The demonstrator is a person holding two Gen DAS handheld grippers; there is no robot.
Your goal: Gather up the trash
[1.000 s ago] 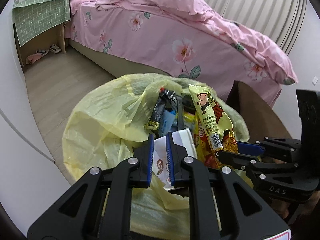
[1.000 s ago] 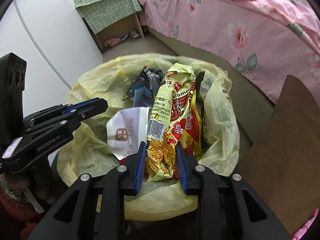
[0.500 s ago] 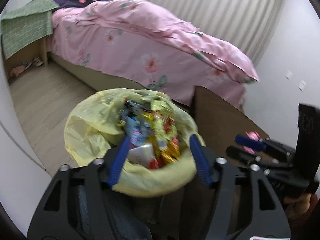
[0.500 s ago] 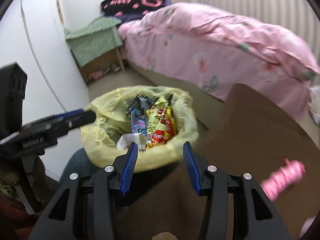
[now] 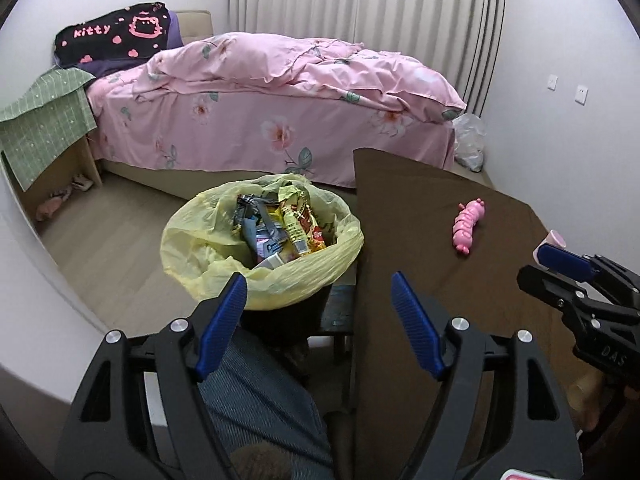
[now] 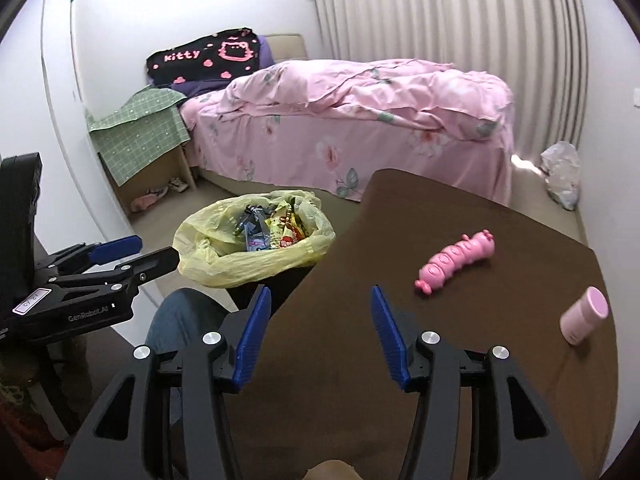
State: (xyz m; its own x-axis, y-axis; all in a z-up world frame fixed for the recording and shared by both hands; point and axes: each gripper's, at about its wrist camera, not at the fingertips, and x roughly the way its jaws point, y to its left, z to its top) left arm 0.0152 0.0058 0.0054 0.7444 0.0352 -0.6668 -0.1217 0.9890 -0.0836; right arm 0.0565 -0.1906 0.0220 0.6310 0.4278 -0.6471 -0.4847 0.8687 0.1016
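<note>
A bin lined with a yellow bag (image 5: 192, 248) (image 6: 240, 268) stands on the floor left of the brown table (image 5: 440, 220) (image 6: 440, 360). Snack wrappers (image 5: 292, 224) (image 6: 276, 232) and a white paper fill the bin. My left gripper (image 5: 318, 284) hangs above and short of the bin, its jaws opening with nothing between them. My right gripper (image 6: 319, 294) hovers over the table's near left edge, jaws also opening and empty. Each gripper shows at the side of the other's view: the right gripper (image 5: 560, 260), the left gripper (image 6: 136, 252).
A pink caterpillar toy (image 5: 468, 227) (image 6: 456, 260) and a pink bottle (image 6: 584, 314) lie on the table. Behind are a pink bed (image 5: 280, 120), a green-covered nightstand (image 5: 44, 128) and a crumpled white bag (image 6: 562, 172). A person's jeans-clad leg (image 5: 260, 392) is below the grippers.
Both grippers let go of the white paper and the snack wrapper, which now lie in the bin. Both pulled up and back from the bin and stand wide.
</note>
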